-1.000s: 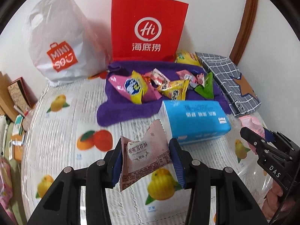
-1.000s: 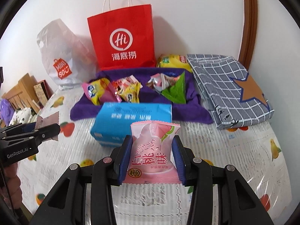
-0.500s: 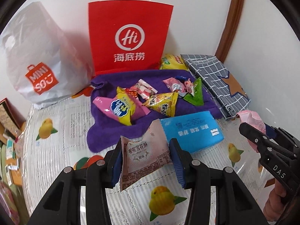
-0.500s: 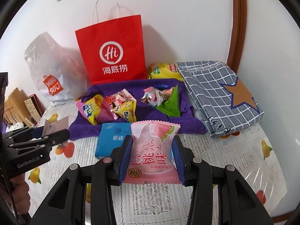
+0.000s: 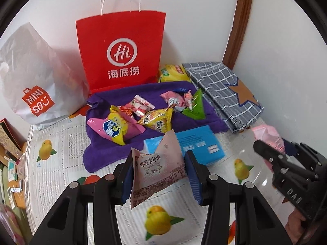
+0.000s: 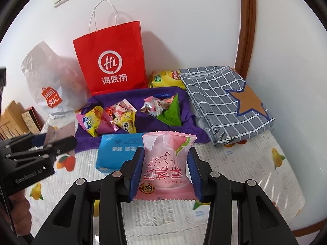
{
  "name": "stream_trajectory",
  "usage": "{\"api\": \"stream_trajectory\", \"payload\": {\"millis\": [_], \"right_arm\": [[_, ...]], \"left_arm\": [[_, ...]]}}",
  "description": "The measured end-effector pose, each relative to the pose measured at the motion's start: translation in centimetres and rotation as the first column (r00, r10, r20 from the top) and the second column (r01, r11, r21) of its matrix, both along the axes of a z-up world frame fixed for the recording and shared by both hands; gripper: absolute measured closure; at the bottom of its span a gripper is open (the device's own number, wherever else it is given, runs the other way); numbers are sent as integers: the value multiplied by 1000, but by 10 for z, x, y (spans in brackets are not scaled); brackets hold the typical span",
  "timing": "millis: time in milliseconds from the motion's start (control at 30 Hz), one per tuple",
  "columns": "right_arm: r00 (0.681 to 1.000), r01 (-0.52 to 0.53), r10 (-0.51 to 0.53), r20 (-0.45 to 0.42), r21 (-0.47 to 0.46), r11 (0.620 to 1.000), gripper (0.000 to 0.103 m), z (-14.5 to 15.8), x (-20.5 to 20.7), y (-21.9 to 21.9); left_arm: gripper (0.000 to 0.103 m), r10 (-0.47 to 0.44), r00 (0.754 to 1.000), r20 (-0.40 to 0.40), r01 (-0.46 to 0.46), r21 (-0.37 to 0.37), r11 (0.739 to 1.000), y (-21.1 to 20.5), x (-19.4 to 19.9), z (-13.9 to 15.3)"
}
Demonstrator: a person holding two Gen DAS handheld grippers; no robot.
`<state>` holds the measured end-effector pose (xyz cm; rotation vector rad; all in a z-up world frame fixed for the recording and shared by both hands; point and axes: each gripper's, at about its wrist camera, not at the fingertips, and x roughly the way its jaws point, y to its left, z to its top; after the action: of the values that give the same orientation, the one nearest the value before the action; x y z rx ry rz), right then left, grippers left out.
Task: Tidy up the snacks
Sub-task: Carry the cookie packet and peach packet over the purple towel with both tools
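The left gripper point(image 5: 158, 175) clamps a pale snack packet point(image 5: 158, 166) by its sides; the right gripper point(image 6: 166, 172) clamps a pink peach packet point(image 6: 166, 167) likewise. Both likely light, crinkly, slippery, crushable. Beyond, more snacks point(image 5: 152, 112) lie on a purple towel point(image 5: 102, 155) toward the bench's far edge.

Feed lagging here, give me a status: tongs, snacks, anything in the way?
Left tongs shut on snowflake crisp packet. Right tongs shut on peach snack packet. Both held above table. Blue tissue pack sits before purple towel.
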<state>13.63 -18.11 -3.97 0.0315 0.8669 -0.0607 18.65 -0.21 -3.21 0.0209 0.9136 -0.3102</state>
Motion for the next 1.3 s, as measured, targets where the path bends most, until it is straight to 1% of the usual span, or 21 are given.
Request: {"api": "stream_trajectory", "payload": {"millis": [133, 267, 467, 767, 867, 933, 1133, 1300], "right_arm": [[998, -56, 56, -1, -7, 998, 60, 6, -1, -14], [992, -124, 124, -3, -13, 992, 60, 11, 1, -30], [980, -200, 200, 8, 3, 980, 60, 16, 10, -52], [974, -228, 228, 5, 37, 973, 60, 17, 32, -62], [974, -226, 226, -3, 28, 974, 60, 17, 39, -61], [976, -220, 219, 6, 16, 975, 60, 16, 41, -59], [983, -184, 183, 17, 25, 983, 60, 10, 47, -56], [986, -165, 164, 34, 27, 986, 60, 9, 62, -49]], "left_arm": [[59, 39, 999, 6, -38, -18, 999, -16, -5, 10], [59, 103, 994, 17, -103, -34, 994, -29, -10, 17], [59, 189, 982, -7, -189, -46, 981, -40, -7, 22], [59, 233, 972, -7, -233, -30, 972, -46, 3, 30], [59, 234, 972, -17, -234, -25, 972, -45, 6, 31], [59, 229, 974, -6, -229, -15, 973, -44, 7, 32], [59, 211, 977, -4, -211, -7, 977, -29, 13, 30], [59, 208, 978, 1, -208, -3, 978, -11, 28, 30]]}}
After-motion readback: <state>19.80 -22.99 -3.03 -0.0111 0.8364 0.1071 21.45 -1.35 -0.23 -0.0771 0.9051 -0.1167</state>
